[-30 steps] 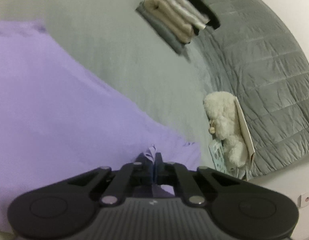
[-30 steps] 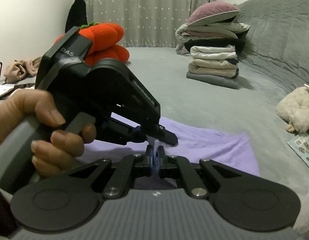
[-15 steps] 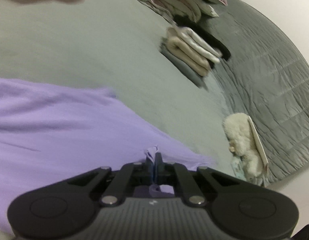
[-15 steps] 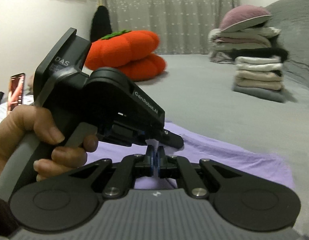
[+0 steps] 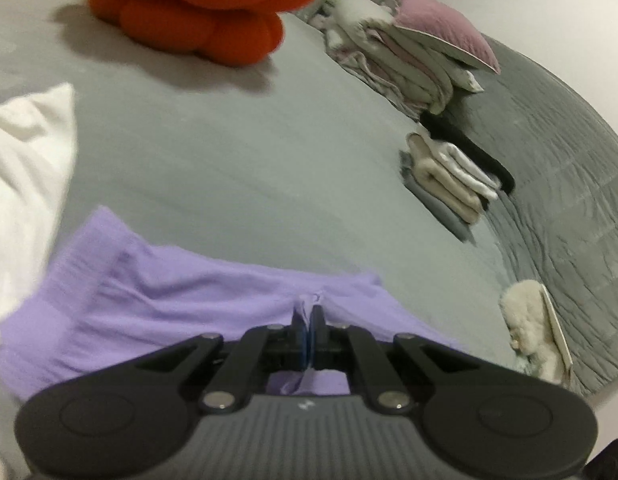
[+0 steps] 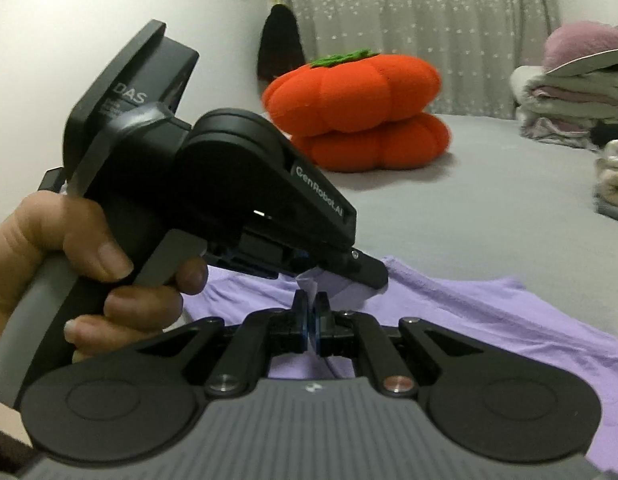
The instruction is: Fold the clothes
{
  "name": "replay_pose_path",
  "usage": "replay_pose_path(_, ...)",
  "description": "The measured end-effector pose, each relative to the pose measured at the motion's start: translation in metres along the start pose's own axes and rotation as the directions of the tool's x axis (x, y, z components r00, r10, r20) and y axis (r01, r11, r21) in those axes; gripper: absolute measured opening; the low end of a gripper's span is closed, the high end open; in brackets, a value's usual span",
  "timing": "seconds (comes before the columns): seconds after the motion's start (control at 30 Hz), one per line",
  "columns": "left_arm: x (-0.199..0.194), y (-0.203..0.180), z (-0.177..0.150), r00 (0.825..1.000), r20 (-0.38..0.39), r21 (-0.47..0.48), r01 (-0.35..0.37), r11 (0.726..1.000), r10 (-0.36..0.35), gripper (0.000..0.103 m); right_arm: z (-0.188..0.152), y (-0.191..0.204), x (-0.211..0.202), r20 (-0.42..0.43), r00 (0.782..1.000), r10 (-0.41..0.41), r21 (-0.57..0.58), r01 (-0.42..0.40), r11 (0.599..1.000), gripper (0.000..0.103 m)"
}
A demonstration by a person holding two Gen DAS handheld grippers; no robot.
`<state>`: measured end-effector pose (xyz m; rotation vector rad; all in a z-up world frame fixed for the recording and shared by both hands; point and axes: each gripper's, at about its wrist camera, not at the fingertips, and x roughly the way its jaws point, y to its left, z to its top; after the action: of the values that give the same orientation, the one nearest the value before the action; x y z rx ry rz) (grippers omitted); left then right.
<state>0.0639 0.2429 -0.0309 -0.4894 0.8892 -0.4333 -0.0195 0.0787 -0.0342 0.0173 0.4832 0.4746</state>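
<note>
Purple garment (image 5: 197,300) lies across the grey bed (image 5: 237,152), both my grippers pinching the same bunched edge of it. Left gripper (image 5: 308,322) has its jaws pressed together on a small tuft of purple cloth; right gripper (image 6: 310,312) is likewise pinched on a fold, and in the right view the left gripper (image 6: 365,276) sits just above and touching distance from it, held in the left hand (image 6: 81,280). Change over the last second: my left view has swung up from mostly purple cloth to bed, orange pumpkin cushion (image 5: 197,4) and the stack of folded clothes (image 5: 449,184); garment now shows as a narrower band with a cuff or hem end at left. I read that as the edge being lifted and carried over, a fold in progress, not yet laid down. White cloth (image 5: 25,184) has come into the left margin. Hard to make out: motion blur in both views; what kind of garment this is; how many layers each gripper holds; the garment's near part is hidden under the gripper bodies. Cream plush toy (image 5: 529,320) by the quilt is cut by the fisheye rim.
</note>
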Motion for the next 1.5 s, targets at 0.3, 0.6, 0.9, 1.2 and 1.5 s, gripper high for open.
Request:
replay_pose_path(0.3,-0.007,0.035,0.011,0.997,0.019,-0.036,-0.073,0.997,0.074,0.001,0.006,0.011,0.039,-0.048,0.996,0.082,0.091,-0.077,0.993,0.003)
replay_pose_path(0.6,-0.008,0.059,0.015,0.989,0.024,-0.110,-0.146,0.983,0.149,0.003,-0.001,0.012,0.064,-0.099,0.977,0.190,0.177,-0.171,0.969,0.010)
replay_pose_path(0.9,-0.032,0.052,0.012,0.971,0.145,-0.114,-0.174,0.978,0.189,0.020,0.005,0.002,0.029,-0.112,0.965,0.239,0.125,-0.225,0.966,0.045)
replay_pose_path(1.2,-0.027,0.021,-0.001,0.976,0.176,0.035,-0.136,0.990,0.128,0.023,0.011,-0.033,-0.016,-0.162,0.976,0.144,0.053,-0.137,0.989,0.045)
replay_pose_path(1.5,0.009,0.020,-0.035,0.978,0.159,0.098,-0.153,0.983,0.136,0.024,0.005,-0.090,-0.028,-0.196,0.979,0.065,0.064,-0.054,0.997,0.046)
